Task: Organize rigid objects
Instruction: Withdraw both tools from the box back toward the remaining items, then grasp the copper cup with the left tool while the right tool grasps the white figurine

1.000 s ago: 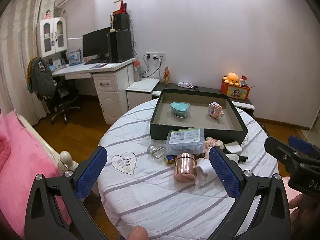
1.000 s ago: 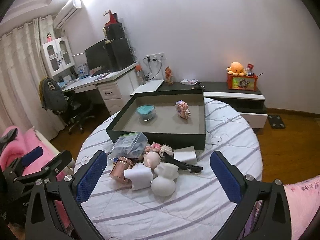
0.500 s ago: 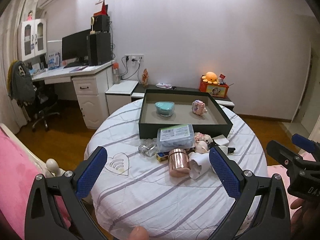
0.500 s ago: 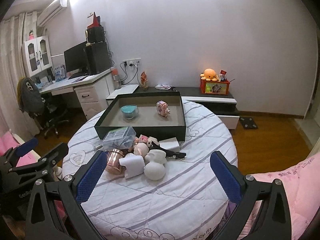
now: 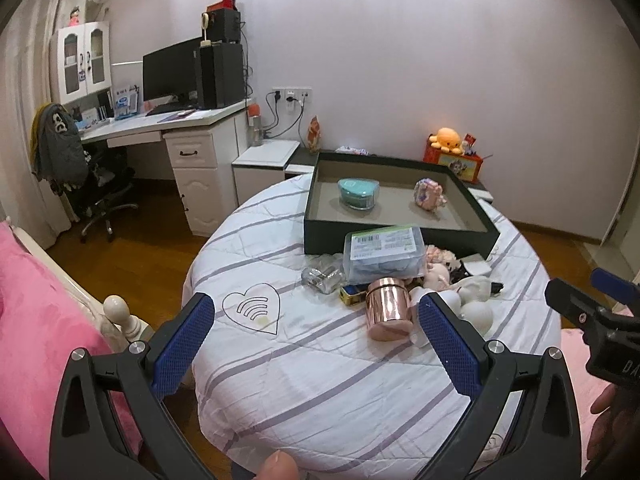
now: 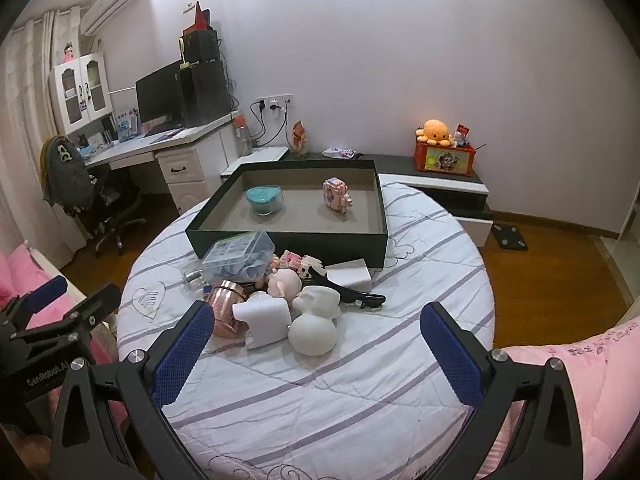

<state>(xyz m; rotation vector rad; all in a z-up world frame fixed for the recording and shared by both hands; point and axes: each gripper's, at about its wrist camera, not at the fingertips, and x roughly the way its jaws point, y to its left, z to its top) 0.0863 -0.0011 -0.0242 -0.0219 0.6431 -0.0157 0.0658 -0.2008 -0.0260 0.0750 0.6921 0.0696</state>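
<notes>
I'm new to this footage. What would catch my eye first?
A heap of small objects, led by a shiny copper canister and a white gourd figure, sits on the round table. Behind it, a dark tray holds only a teal box and a pink block toy.

The copper canister (image 6: 226, 307) sits half hidden behind a white block (image 6: 264, 319).

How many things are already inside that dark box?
2. A teal heart-shaped container sits toward the left of the box, and a pink blocky toy stands toward the right. The near wall hides a strip of the floor, so something small could be missed.
</notes>
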